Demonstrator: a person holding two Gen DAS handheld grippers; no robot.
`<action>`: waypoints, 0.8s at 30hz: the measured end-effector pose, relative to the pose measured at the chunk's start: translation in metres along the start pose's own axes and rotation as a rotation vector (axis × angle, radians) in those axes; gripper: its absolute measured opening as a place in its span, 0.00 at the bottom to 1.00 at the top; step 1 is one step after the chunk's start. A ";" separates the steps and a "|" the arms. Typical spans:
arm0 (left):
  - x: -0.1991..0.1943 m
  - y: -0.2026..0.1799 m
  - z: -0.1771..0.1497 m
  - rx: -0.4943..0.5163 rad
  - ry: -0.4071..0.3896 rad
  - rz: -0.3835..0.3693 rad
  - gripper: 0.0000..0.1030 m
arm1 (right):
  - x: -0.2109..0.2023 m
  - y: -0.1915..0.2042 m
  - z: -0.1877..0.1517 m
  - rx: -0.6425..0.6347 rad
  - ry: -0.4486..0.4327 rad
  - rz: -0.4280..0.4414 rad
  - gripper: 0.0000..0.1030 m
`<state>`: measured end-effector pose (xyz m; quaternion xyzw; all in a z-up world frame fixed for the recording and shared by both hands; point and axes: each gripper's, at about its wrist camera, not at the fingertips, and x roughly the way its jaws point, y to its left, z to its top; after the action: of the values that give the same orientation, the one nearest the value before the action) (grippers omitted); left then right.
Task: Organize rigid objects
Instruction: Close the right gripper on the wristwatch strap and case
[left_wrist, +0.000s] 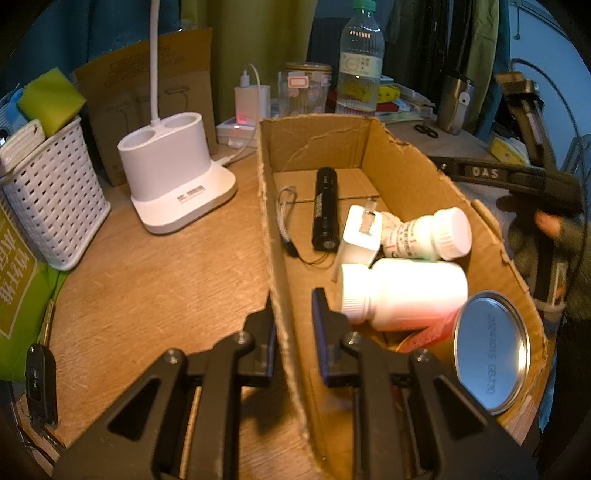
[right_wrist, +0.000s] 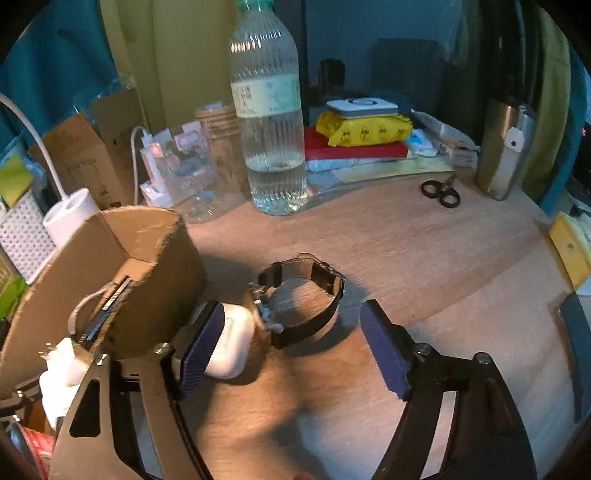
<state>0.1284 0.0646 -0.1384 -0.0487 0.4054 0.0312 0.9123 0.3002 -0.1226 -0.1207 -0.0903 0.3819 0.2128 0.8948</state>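
The left gripper (left_wrist: 293, 314) pinches the near left wall of the brown cardboard box (left_wrist: 406, 177), which holds white plastic bottles (left_wrist: 402, 291) and a black flashlight (left_wrist: 325, 208). The right gripper (right_wrist: 291, 336) is spread wide over the wooden table (right_wrist: 424, 251). A white earbud case (right_wrist: 231, 343) touches its left pad, and a black strap watch (right_wrist: 303, 299) lies just beyond.

The left wrist view looks steeply down along its fingers (left_wrist: 325, 332), close over the near wall of the cardboard box (left_wrist: 280, 295), facing the back of the desk (left_wrist: 147, 280). The right wrist view sits low over the desk (right_wrist: 424, 258) beside that box (right_wrist: 147, 251). Both share the box, the water bottle (left_wrist: 360, 62) (right_wrist: 269, 110) and the scissors (left_wrist: 426, 130) (right_wrist: 441, 194).
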 end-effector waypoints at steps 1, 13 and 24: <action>0.000 0.000 0.000 0.000 0.000 0.000 0.17 | 0.003 -0.002 0.001 -0.003 0.006 -0.005 0.77; 0.000 0.000 0.000 0.000 0.000 0.000 0.17 | 0.026 -0.023 0.013 0.029 0.034 0.057 0.78; 0.000 0.000 0.000 0.000 0.000 0.000 0.17 | 0.040 -0.015 0.020 -0.040 0.055 0.017 0.78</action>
<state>0.1286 0.0644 -0.1386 -0.0488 0.4056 0.0312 0.9122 0.3446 -0.1169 -0.1355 -0.1108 0.4030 0.2256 0.8800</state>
